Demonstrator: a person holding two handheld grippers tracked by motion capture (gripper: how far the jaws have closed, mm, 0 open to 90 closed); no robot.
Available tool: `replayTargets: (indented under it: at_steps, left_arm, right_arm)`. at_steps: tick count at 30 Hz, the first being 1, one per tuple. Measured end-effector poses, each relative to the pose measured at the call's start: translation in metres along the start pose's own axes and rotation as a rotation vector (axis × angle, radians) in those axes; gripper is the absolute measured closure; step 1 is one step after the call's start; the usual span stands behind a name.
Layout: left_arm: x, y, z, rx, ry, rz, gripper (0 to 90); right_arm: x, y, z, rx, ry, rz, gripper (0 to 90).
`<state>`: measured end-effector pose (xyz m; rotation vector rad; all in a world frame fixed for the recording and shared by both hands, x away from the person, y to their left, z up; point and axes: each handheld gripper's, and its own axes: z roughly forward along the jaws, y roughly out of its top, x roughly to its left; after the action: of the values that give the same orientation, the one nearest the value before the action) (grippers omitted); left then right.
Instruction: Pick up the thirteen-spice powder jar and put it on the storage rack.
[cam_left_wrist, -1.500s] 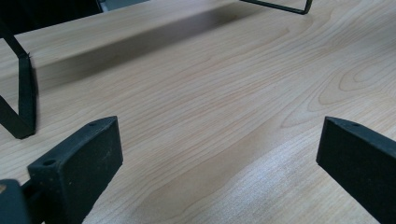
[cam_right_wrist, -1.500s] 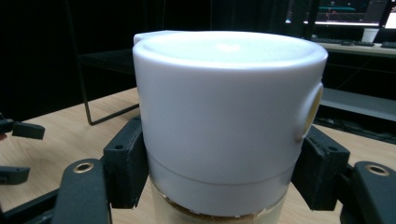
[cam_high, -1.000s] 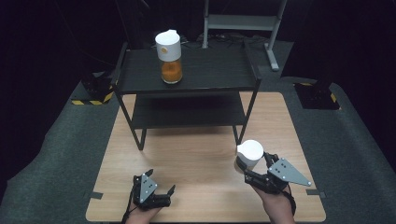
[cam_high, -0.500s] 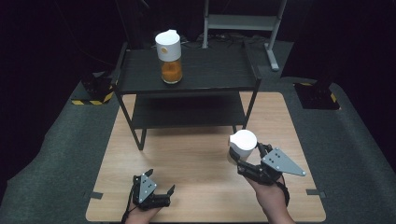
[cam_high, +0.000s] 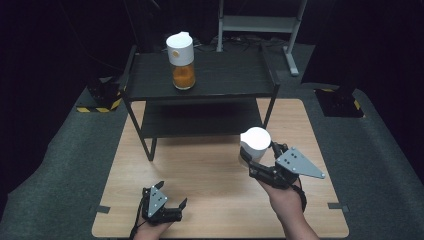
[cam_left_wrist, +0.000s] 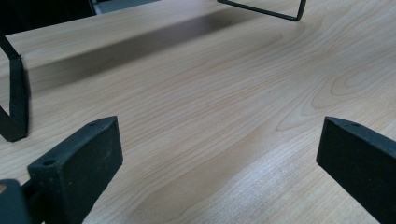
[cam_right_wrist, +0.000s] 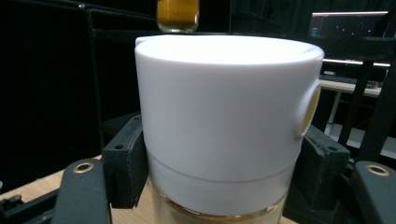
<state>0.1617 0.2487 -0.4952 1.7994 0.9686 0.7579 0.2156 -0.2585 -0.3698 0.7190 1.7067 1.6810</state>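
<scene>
White-lidded jar (cam_high: 255, 145) is gripped upright between the jaws of the right claw (cam_high: 257, 162), raised over the wooden desk (cam_high: 210, 170) just before the black shelf rack (cam_high: 200, 95), where an orange-filled jar (cam_high: 181, 61) stands, while the left claw (cam_high: 172, 210) is rested spread and empty at the near edge.

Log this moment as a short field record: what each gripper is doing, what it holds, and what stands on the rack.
right gripper: shut on the white-capped jar, jaws clamped just below its cap
held jar: upright, over the wooden table, in front of the black rack
left gripper: open, nothing between its jaws, low at the table's near edge
rack top shelf: second jar, white cap, orange contents
rack lower shelf: nothing visible
</scene>
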Motion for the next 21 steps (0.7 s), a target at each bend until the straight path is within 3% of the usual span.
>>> replayTargets:
  at_steps: [21]
  left_arm:
    - [0.002,-0.001,0.000,-0.007,-0.008,-0.007,0.7]
  right_arm:
    - [-0.001,0.039,0.021,-0.049,-0.004,-0.015,30.3]
